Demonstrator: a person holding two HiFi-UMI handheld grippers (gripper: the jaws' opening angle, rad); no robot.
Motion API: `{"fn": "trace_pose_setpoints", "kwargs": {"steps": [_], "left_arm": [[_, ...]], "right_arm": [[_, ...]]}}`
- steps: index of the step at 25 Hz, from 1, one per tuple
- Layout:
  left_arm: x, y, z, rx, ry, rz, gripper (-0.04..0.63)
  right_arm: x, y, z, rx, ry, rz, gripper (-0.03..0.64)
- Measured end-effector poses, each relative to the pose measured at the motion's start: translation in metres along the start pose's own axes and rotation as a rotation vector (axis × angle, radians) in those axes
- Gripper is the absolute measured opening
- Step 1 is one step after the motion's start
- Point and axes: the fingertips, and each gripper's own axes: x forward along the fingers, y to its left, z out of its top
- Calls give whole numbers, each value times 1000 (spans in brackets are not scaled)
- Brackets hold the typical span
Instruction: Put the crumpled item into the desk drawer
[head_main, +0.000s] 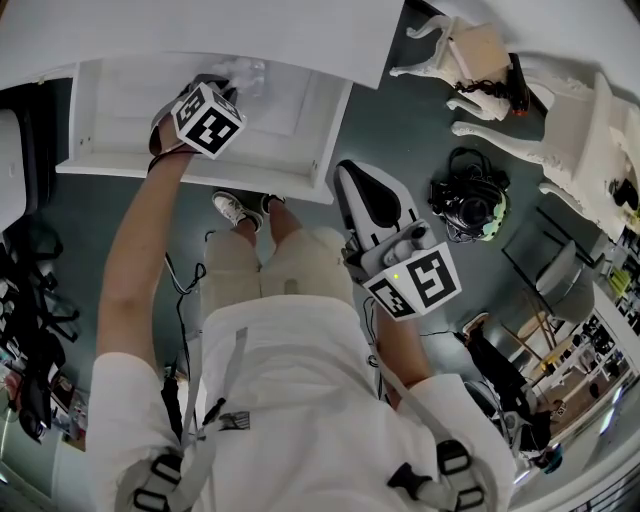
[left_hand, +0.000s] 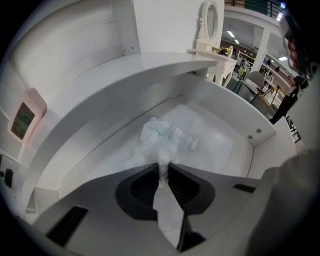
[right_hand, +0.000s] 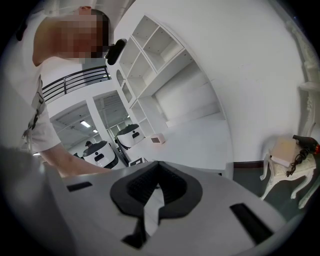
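The crumpled item (left_hand: 165, 139), a pale, whitish wad, is pinched at its near end by your left gripper (left_hand: 163, 169), whose jaws are closed on it with only a narrow gap. The wad is inside the open desk drawer (left_hand: 252, 145), towards the drawer's back edge, just under the front edge of the white counter (left_hand: 150, 65). You cannot tell whether it is touching the drawer floor. In the head view, your left arm reaches forward over the drawer's front rim (head_main: 200, 172), with the marker cube above the drawer. Your right gripper (right_hand: 156, 184) is well away from the drawer, by your right thigh. Its jaws are pressed together with nothing between them, and it points off across the room.
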Motion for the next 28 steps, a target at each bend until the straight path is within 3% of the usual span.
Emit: {"fn": "trace_pose_setpoints", "kwargs": {"steps": [10, 18, 25, 28], "left_arm": [[5, -2, -2, -10, -8, -19, 66], [9, -2, -1, 19, 47, -2, 67], [9, -2, 1, 77, 83, -39, 84], [5, -5, -4, 42, 85, -56, 107]], "right_arm": [[-2, -3, -15, 16, -5, -25, 9], [-5, 3, -22, 11, -2, -31, 9], [-15, 17, -6, -11, -40, -33, 9], [-26, 26, 2, -13, -53, -30, 9]]}}
